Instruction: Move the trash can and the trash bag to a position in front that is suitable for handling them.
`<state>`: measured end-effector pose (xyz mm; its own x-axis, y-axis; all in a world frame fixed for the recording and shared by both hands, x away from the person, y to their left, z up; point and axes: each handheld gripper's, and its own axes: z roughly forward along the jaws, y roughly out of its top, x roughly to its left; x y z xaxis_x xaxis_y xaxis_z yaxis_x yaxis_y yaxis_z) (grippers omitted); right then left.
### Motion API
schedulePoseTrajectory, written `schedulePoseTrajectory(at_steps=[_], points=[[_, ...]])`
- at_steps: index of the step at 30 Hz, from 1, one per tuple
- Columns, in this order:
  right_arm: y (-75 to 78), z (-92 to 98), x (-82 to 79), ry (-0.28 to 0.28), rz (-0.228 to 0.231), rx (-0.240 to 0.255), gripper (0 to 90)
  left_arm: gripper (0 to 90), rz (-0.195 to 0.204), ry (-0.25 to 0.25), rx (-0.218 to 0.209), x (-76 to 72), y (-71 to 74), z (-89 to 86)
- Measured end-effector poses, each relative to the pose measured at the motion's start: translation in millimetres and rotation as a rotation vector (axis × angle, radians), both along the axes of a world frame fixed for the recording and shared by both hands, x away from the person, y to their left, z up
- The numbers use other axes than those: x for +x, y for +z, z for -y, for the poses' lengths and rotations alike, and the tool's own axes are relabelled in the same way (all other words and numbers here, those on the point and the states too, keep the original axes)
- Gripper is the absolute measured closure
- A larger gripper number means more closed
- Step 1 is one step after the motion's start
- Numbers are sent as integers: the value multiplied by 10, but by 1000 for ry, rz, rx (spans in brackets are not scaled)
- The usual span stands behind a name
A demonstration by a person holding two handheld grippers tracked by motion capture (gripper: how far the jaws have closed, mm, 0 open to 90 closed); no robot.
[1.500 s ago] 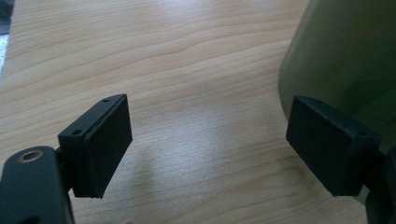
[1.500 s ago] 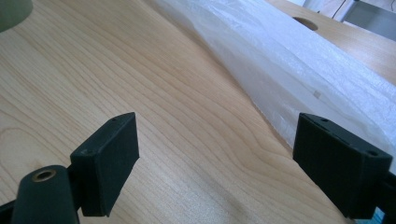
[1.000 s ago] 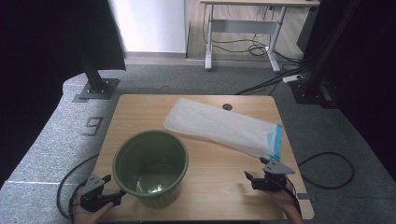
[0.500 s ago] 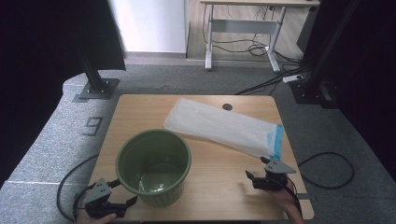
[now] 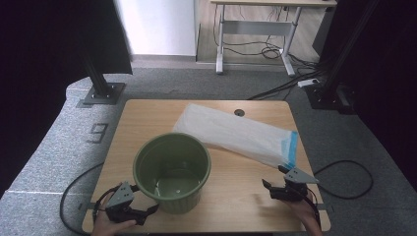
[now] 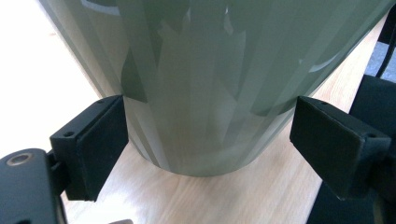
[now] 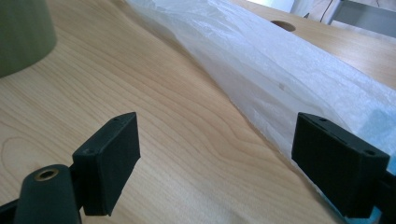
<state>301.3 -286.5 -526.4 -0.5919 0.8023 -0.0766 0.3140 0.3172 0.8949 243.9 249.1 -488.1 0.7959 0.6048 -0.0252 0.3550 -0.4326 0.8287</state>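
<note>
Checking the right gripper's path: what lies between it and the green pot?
Bare wooden table between right gripper and green pot, in the high view.

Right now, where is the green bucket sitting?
In the high view the green bucket stands upright on the near left part of the wooden table, just ahead of the left gripper, with the white plastic bag behind to its right.

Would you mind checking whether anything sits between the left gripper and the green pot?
Nothing visible does. In the left gripper view, the open jaws of the left gripper already flank the green pot near its base, with only bare wooden table beneath it. The white plastic bag lies behind the pot.
</note>
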Motion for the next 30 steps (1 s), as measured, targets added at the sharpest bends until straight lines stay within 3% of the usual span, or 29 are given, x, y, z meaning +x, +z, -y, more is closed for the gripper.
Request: schedulePoseTrajectory(at_steps=[12,16,22,25,30], points=[[21,174,-143,-50,6,35,148,140,21,-83,65,343,46,503],[15,209,-169,-64,5,42,148,139,29,-91,66,422,85,643],[13,215,-190,-67,4,42,149,135,36,-79,67,520,131,818],[9,216,-189,-69,4,35,150,127,33,-36,66,605,132,942],[6,211,-188,-69,3,31,151,131,39,13,51,667,116,1007]])
